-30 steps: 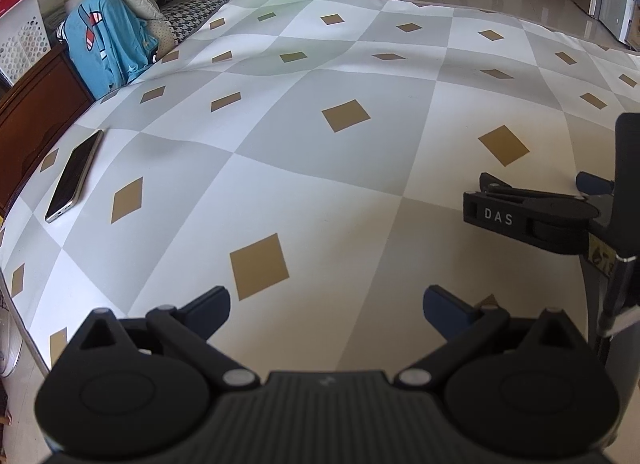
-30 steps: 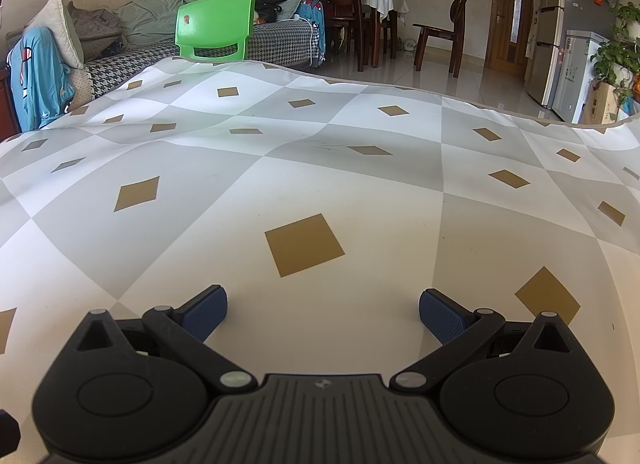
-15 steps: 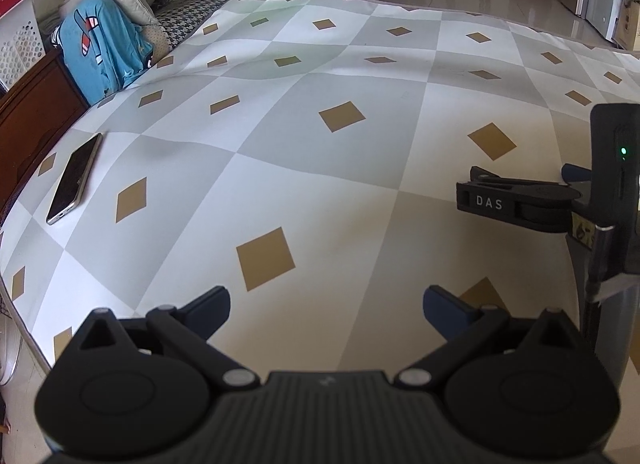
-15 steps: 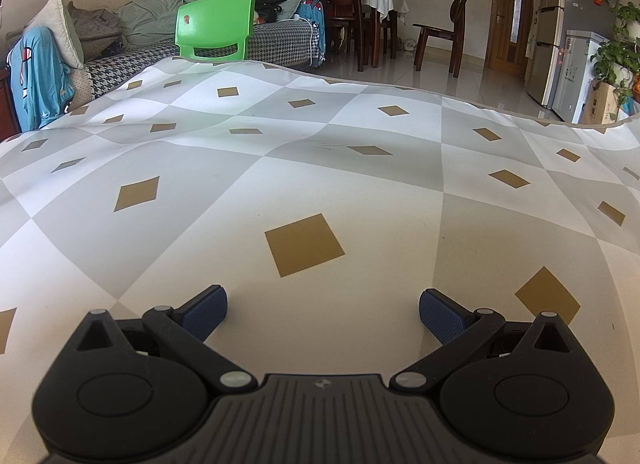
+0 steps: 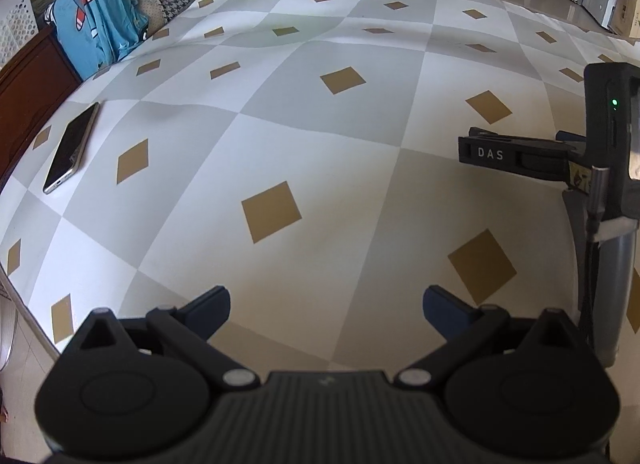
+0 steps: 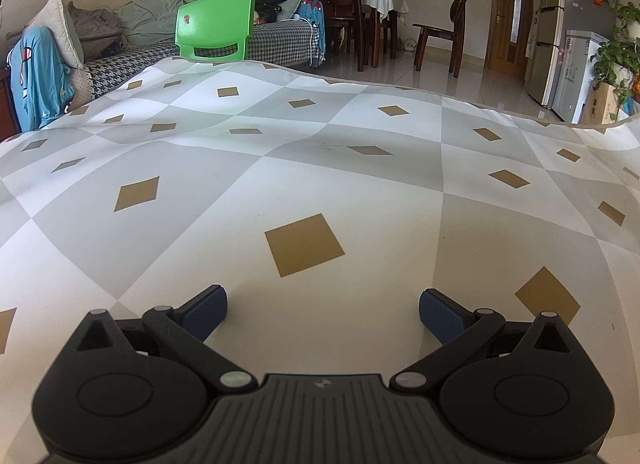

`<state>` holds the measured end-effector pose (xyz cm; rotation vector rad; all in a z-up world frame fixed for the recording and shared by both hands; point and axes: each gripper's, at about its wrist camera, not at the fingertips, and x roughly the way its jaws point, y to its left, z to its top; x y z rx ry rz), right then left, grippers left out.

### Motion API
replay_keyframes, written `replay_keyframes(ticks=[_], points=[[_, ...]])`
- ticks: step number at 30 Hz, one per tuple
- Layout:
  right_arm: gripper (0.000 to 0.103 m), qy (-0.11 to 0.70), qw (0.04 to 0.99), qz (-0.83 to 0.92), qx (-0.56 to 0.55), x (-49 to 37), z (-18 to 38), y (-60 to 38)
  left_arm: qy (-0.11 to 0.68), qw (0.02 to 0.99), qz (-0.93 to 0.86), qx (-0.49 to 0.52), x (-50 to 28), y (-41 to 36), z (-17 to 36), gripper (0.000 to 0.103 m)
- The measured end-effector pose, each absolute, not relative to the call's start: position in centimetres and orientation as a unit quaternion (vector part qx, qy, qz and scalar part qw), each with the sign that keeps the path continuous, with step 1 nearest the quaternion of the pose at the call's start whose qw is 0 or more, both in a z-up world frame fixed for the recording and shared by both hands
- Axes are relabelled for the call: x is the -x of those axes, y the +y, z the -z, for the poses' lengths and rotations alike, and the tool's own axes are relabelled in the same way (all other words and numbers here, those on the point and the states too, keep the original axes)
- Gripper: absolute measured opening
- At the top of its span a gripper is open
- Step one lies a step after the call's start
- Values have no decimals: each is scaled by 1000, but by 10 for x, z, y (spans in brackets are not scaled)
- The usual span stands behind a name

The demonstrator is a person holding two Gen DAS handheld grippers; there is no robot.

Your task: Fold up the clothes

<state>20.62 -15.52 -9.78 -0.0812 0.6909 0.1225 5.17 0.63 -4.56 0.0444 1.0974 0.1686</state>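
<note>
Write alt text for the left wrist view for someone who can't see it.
An open, empty left gripper hovers over a table covered in a grey-and-white checked cloth with tan diamonds. A smartphone lies at the left edge, the right gripper juts in from the right, and a blue garment hangs beyond the far-left corner.

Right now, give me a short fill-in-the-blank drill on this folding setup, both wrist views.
1. The left gripper and right gripper both have their jaws ____.
2. The smartphone lies on the checked tablecloth with its screen facing ____.
3. The plastic chair beyond the table's far edge is ____ in colour.

Missing words: open; up; green
</note>
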Motion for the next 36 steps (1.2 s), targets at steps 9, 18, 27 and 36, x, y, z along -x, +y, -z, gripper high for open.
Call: replay_keyframes(ticks=[9,18,27,36], points=[[103,338,938,-60,40,-206,98,-155,544,836,-78,-2,-48,16,57,103],[103,338,938,-60,40,-206,98,-155,560,825,-72,-13,-48,8,70,103],[103,338,938,-60,40,-206,98,-155,563,823,-67,-24,-47,4,74,103],[103,338,938,-60,40,-206,98,-155,569,820,-68,-20,-46,8,79,103]])
